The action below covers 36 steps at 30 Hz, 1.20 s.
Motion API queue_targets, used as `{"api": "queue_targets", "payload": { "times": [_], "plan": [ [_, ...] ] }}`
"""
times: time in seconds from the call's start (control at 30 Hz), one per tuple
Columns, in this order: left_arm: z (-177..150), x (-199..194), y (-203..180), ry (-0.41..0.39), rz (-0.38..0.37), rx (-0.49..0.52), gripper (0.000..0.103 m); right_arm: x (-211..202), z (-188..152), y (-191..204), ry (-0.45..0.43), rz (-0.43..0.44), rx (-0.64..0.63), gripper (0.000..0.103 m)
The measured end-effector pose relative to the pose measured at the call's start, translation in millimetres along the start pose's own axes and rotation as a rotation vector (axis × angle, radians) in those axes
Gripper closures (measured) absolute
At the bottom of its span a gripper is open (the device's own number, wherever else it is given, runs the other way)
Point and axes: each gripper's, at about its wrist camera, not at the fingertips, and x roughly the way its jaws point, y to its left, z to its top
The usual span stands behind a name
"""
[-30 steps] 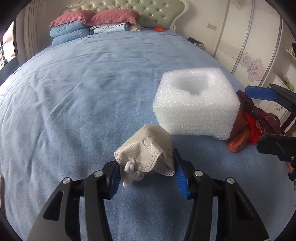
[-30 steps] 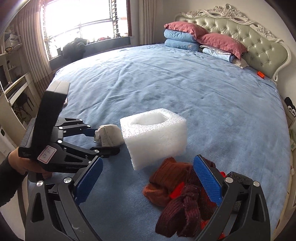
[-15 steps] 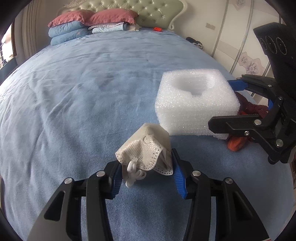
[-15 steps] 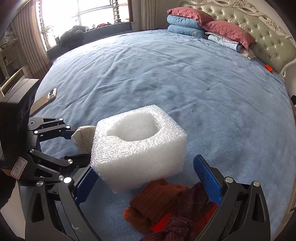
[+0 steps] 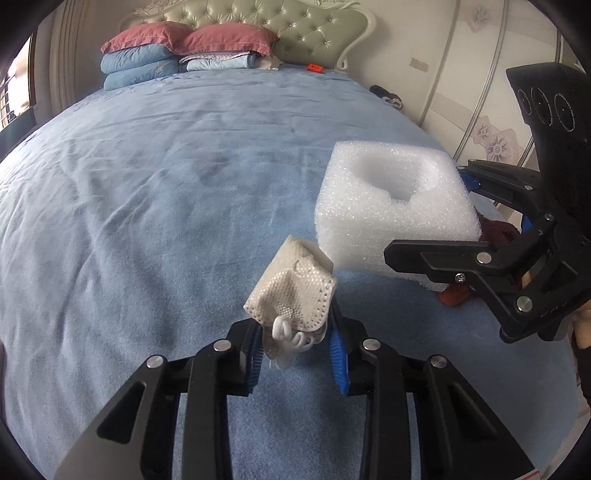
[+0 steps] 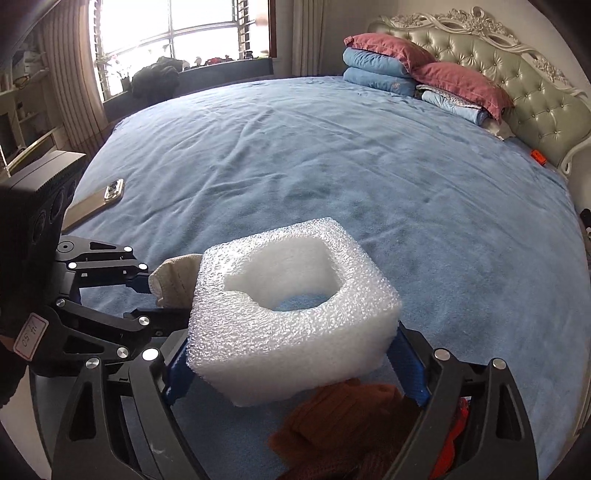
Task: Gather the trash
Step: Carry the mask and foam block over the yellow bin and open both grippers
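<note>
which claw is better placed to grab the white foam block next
Right. The right claw already straddles the foam block, open, while the left claw is shut on the face mask.

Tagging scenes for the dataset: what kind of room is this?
A bedroom, almost certainly: a large bed under a blue cover, stacked pillows against a tufted headboard, and a curtained window.

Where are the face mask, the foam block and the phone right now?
face mask (image 5: 291, 284), left wrist view, on its perforated front.
foam block (image 6: 291, 332), right wrist view, on its near side wall.
phone (image 6: 96, 203), right wrist view, on its back.
</note>
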Motion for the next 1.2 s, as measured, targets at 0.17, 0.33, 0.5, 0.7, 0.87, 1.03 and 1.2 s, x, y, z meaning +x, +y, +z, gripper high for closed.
{"api": "queue_targets", "payload": {
  "times": [0.17,0.33,0.5,0.7,0.87,1.03,1.2],
  "plan": [
    [-5,-24,-10,-0.039,-0.006,-0.006,0.073,-27,-2,8,-0.059,0.013,0.019,0.019],
    [-11,-57,-30,-0.078,-0.014,0.022,0.073,-65,-10,14,-0.13,0.005,0.051,0.019],
    [-18,-84,-69,-0.1,-0.036,0.085,0.073,-109,-32,13,-0.179,-0.004,0.086,0.019],
    [-28,-91,-137,-0.089,-0.115,0.179,0.073,-172,-87,1,-0.217,-0.035,0.135,0.019],
    [-36,-86,-206,-0.079,-0.194,0.276,0.073,-222,-144,-29,-0.224,-0.064,0.25,0.018],
    [-41,-71,-279,-0.038,-0.287,0.368,0.073,-277,-218,-68,-0.237,-0.182,0.348,0.018],
    [-49,-43,-360,0.031,-0.37,0.459,0.073,-323,-299,-102,-0.242,-0.25,0.486,0.018]
  ]
}}
